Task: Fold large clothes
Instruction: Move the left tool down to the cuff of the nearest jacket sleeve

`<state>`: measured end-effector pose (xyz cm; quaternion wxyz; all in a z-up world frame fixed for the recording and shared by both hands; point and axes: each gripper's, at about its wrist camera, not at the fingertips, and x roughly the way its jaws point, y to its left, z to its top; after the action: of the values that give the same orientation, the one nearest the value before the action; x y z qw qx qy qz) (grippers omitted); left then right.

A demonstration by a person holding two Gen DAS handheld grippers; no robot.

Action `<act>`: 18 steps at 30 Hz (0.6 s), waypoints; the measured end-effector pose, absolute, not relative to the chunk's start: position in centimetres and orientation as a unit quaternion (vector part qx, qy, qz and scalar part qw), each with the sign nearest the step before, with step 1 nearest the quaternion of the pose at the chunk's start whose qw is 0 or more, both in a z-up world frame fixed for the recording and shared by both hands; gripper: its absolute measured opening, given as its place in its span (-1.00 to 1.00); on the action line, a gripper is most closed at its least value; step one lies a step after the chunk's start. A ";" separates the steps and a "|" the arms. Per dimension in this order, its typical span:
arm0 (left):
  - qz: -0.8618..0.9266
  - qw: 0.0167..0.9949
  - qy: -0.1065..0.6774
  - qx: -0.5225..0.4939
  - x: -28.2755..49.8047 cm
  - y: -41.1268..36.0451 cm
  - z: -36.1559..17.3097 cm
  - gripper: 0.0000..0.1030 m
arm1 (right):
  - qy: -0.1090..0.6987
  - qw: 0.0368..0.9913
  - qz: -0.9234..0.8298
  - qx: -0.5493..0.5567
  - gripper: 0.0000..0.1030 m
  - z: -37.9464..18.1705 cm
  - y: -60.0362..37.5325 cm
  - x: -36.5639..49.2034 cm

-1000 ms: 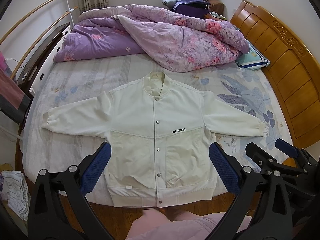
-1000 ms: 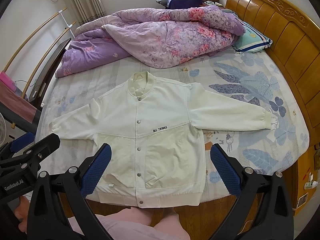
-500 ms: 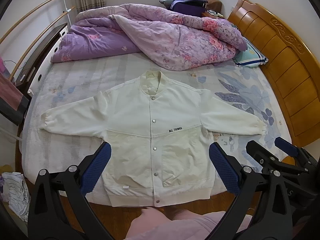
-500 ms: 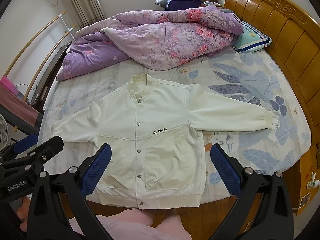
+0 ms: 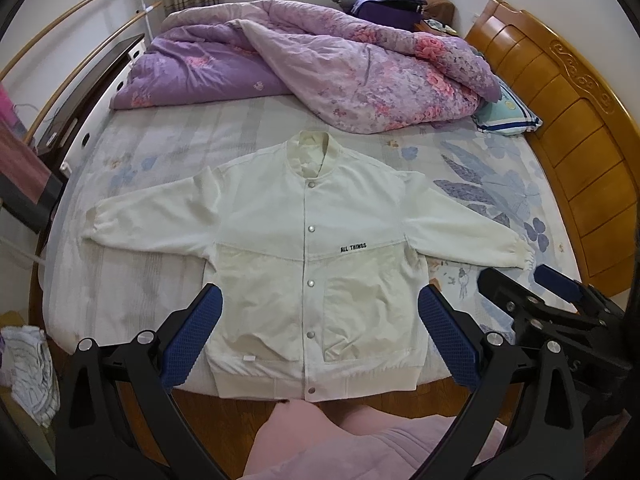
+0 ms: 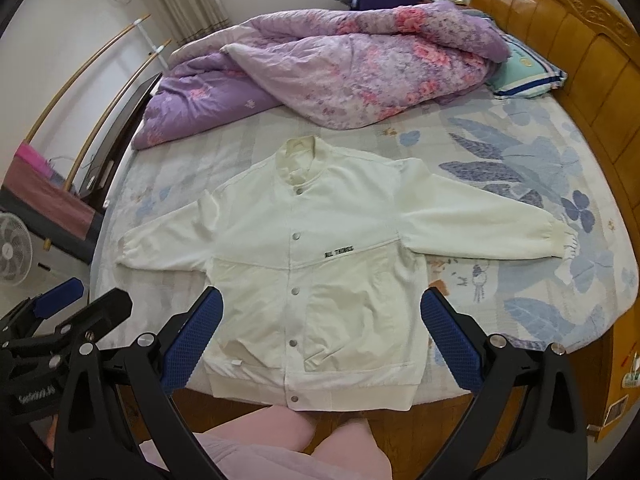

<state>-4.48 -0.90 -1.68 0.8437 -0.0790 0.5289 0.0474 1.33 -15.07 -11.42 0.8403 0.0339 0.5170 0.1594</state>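
Looking down along both grippers, I am seeing a cream jacket (image 5: 308,248) lying flat and face up on the bed (image 5: 152,148), snapped shut down the front, collar pointing away from me and its ribbed hem hanging just over the near edge. Both sleeves are stretching out sideways, one toward the wooden headboard (image 5: 576,152) on my right, the other toward the left edge of the mattress. A rumpled purple quilt (image 5: 320,64) is piled across the far part of the bed, well apart from the jacket, with a striped pillow (image 5: 508,116) beside it. I am holding the left gripper (image 5: 320,336) above the hem with its blue-padded jaws spread wide and nothing between them; the right gripper (image 6: 322,340) is hovering alongside it, likewise wide apart and empty. Neither one is touching the fabric. No fold is showing yet, so I am judging the task to be at its very start. The jacket is looking soft and fairly light, though thicker at the ribbed cuffs, hem and collar, and I am expecting it to drape and sag once lifted rather than keep its shape. The smooth body cloth may be slipping between the pads, so I am thinking the cuffs or shoulder seams are offering the surest pinch. Taking one sleeve at its cuff and carrying it across the chest is seeming the sensible first move, provided I am pinching only the sleeve and not the sheet beneath.
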 end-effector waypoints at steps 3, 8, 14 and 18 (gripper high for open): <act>0.068 0.841 0.530 -0.084 -5.6 -0.3 -1.6 0.91 | 0.523 0.832 0.185 0.019 0.85 -11.8 -13.9 1.2; 0.096 0.830 0.538 -0.112 -7.7 2.0 -1.7 0.91 | 0.531 0.814 0.236 0.004 0.85 -12.7 -11.4 0.9; 0.144 0.820 0.533 -0.148 -10.1 5.4 -1.6 0.91 | 0.527 0.799 0.290 -0.029 0.85 -12.9 -7.1 -0.1; 0.180 0.815 0.523 -0.173 -11.7 9.1 -1.9 0.91 | 0.518 0.794 0.315 -0.048 0.85 -12.9 -4.0 -0.9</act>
<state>-11.75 9.08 -1.87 0.8150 -0.1732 0.5227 0.1801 -0.92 -3.99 -12.90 0.7937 -0.0481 0.5184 0.3147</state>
